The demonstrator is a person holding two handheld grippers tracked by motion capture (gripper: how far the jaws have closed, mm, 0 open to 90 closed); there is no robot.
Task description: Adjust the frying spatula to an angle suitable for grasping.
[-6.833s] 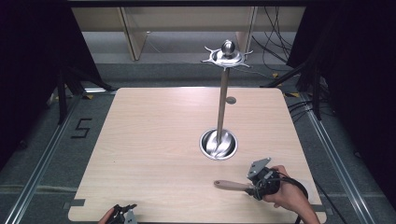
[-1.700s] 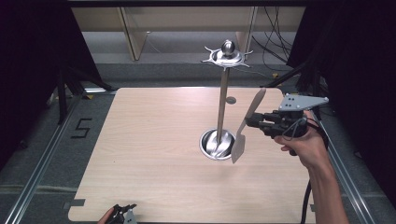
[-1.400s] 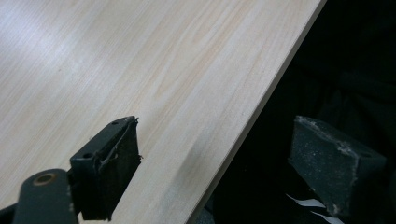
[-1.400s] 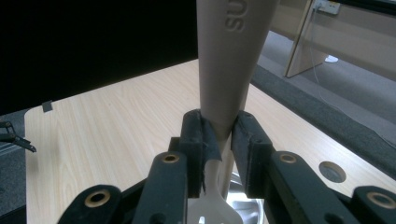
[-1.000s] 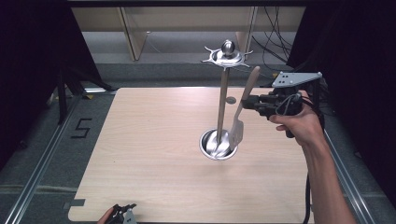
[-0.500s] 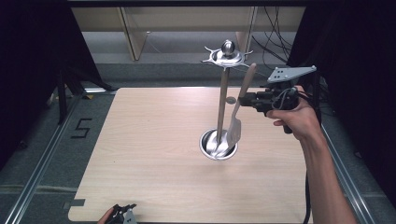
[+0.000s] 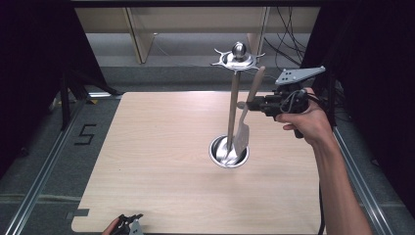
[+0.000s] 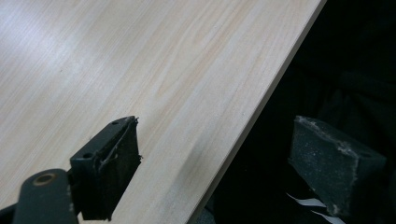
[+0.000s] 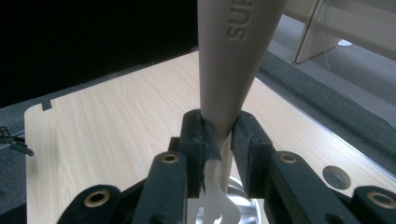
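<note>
The right gripper (image 7: 246, 105) has its fingers clamped on the spatula (image 7: 243, 132), holding it nearly upright beside the stand's pole (image 7: 232, 112), blade above the steel base (image 7: 219, 157). The left gripper (image 8: 215, 154) rests at the worktop (image 7: 161, 147) edge, fingers wide apart, empty.

The table (image 7: 161, 147) has a light wood top and stands on a grey floor (image 7: 44, 147). On the floor to the left is a dark mark like a "5" (image 7: 85, 134). Metal rails (image 7: 39, 181) run along both sides. Behind the table is a pale wooden shelf (image 7: 142, 34), with black cables (image 7: 288, 44) near it. Black curtains (image 7: 29, 58) hang left and right.
</note>
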